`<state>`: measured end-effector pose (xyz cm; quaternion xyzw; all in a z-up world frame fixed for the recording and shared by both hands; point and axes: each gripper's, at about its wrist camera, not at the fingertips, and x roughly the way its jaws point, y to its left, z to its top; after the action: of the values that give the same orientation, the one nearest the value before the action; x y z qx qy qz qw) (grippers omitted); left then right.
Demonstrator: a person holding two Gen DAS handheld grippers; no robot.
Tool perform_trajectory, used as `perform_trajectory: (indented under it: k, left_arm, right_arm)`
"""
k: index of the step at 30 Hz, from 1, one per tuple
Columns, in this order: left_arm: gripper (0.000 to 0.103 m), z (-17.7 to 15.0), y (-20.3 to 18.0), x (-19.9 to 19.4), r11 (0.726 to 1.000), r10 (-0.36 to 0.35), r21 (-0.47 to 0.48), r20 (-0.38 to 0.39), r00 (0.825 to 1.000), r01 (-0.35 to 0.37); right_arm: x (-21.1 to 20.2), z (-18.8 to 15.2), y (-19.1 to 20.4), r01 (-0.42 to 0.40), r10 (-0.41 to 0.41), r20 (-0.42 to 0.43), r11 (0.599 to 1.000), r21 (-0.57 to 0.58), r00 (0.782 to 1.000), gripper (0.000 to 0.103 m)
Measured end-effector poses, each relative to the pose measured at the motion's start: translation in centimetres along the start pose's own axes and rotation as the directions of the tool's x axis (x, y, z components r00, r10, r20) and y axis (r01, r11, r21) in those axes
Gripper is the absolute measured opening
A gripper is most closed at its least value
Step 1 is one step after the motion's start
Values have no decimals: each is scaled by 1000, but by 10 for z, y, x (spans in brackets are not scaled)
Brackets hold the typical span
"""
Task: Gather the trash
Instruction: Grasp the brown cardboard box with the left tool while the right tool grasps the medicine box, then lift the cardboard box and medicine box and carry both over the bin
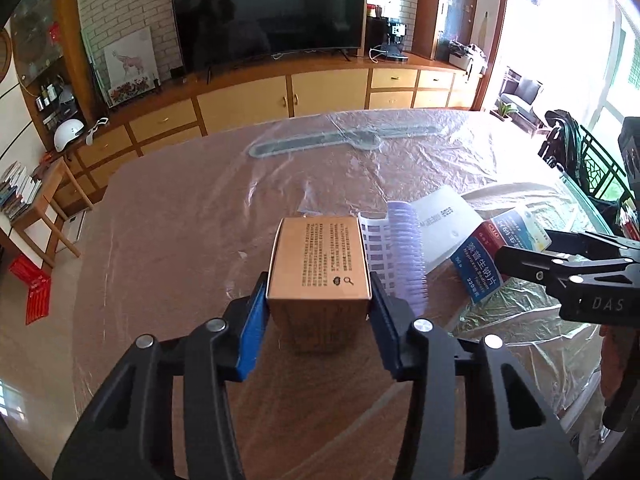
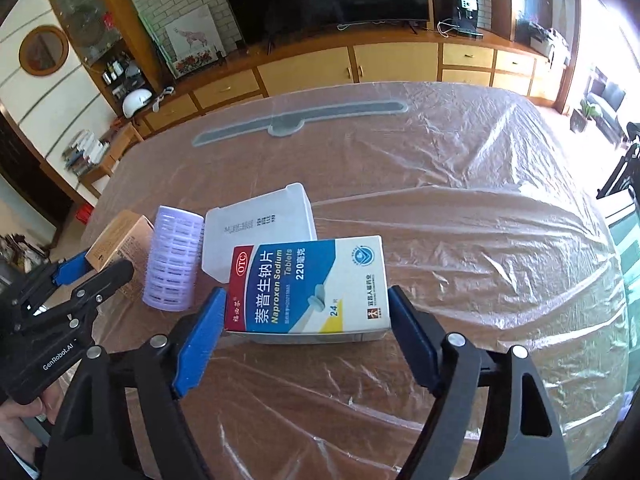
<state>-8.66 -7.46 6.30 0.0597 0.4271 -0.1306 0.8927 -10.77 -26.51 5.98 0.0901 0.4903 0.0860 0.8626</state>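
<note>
A brown cardboard box (image 1: pixel 318 260) with printed text stands on the plastic-covered table (image 1: pixel 180 248). My left gripper (image 1: pixel 318 300) has its blue pads against both sides of the box, shut on it. A blue and white Naproxen tablet box (image 2: pixel 308 286) lies flat between the pads of my right gripper (image 2: pixel 306 316); the jaws touch both its ends. A purple hair roller (image 2: pixel 174 258) and a white plastic container (image 2: pixel 258 230) lie between the two boxes. The brown box also shows at left in the right wrist view (image 2: pixel 120 240).
A TV (image 1: pixel 268 12) stands on a long wooden cabinet (image 1: pixel 280 92) beyond the table. A grey flat strip (image 1: pixel 340 140) lies under the plastic sheet at the far side. The right gripper's body (image 1: pixel 580 276) sits at the table's right edge.
</note>
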Motion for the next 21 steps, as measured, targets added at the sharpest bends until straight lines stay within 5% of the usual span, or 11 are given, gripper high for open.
perform_trajectory:
  k: [21]
  left_arm:
    - [48, -12, -4, -29, 1000, -6, -23, 40, 999, 7]
  right_arm:
    - [-43, -20, -14, -52, 51, 32, 998, 23, 998, 78]
